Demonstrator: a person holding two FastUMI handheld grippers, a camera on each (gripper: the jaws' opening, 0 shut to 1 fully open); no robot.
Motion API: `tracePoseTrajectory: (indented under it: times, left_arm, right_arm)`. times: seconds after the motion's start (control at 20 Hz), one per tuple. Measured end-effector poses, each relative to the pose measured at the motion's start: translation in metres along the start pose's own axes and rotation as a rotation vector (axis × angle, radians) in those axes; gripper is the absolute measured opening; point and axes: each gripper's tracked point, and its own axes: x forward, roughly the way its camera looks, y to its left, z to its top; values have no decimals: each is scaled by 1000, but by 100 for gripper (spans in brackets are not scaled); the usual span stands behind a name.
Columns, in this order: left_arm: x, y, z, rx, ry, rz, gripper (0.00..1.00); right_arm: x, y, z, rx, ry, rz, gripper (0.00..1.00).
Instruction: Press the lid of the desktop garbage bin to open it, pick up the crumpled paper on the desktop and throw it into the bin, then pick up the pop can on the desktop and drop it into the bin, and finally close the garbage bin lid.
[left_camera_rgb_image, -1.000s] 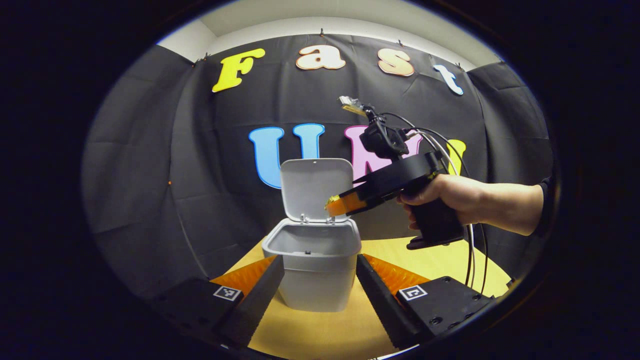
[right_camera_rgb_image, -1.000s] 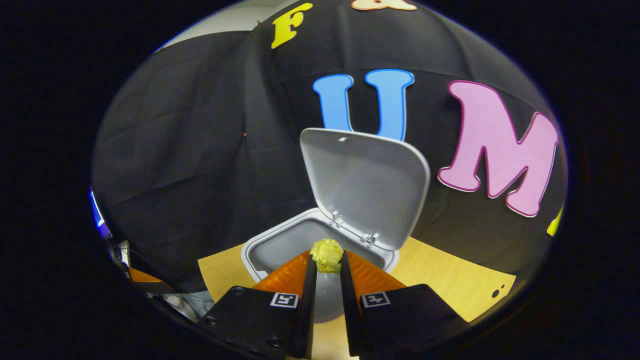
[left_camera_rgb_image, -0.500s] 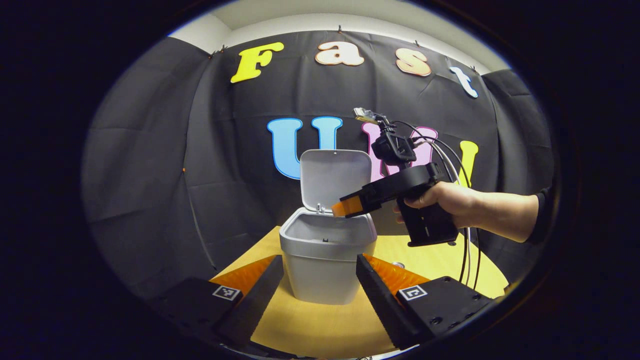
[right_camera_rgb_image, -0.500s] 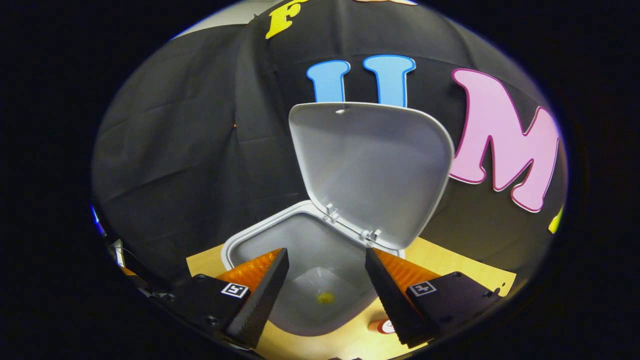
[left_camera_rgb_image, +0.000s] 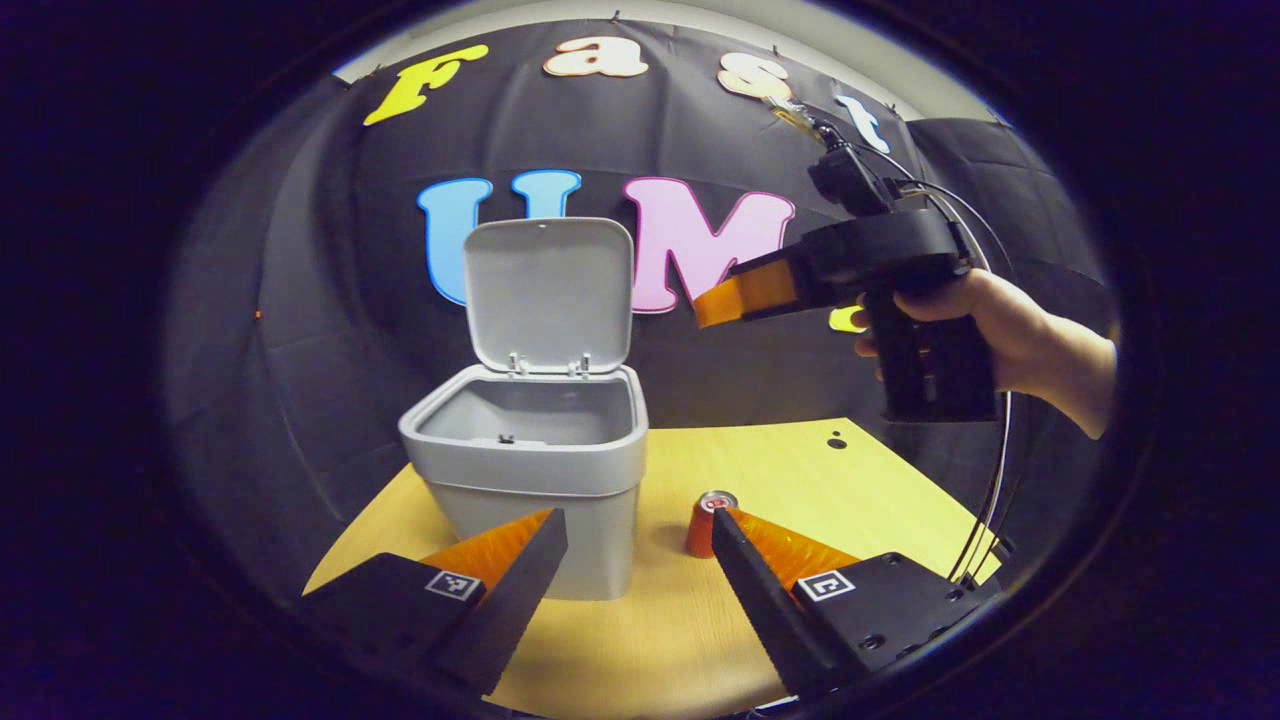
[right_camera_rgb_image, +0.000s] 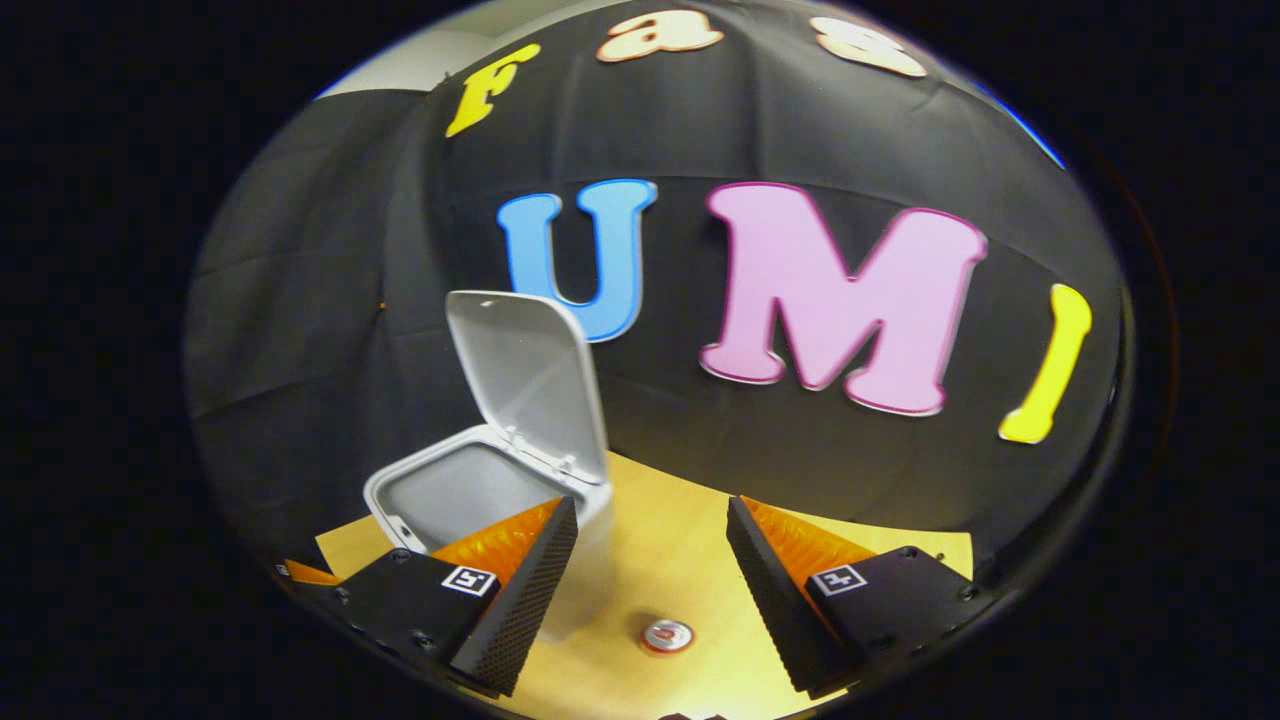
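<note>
The grey desktop bin (left_camera_rgb_image: 540, 480) stands on the yellow desktop (left_camera_rgb_image: 800, 470) with its lid (left_camera_rgb_image: 550, 295) tipped up and back. A red pop can (left_camera_rgb_image: 708, 522) stands upright just right of the bin, beside my left gripper's right finger. My left gripper (left_camera_rgb_image: 640, 560) is open near the desk's front edge, nothing between its fingers. In the left gripper view a hand (left_camera_rgb_image: 1010, 330) holds my right gripper (left_camera_rgb_image: 715, 305) high, to the right of the lid. In the right gripper view that gripper (right_camera_rgb_image: 650, 545) is open above the desk, with the can (right_camera_rgb_image: 667, 635) below and the bin (right_camera_rgb_image: 450, 495) to its left.
Black cloth closes in the desk at the back and both sides. Cables (left_camera_rgb_image: 985, 520) hang from the right gripper down past the desk's right edge. A small dark hole (left_camera_rgb_image: 836, 442) marks the desk surface behind the can.
The crumpled paper left the right gripper and dropped into the bin. The right gripper opened, then rose and swung right, away from the bin. The left gripper view shifted, so the can shows.
</note>
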Motion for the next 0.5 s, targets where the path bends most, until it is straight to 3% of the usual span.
tracePoseTrajectory:
  times: [0.25, 0.5]
  left_arm:
    - [58, -44, -30, 60, 55, -129, 99]
    - [127, -70, -72, 33, 111, -148, 99]
  right_arm:
    - [-71, -102, -50, 37, 19, -227, 98]
    - [-149, -178, -78, 119, -51, -448, 97]
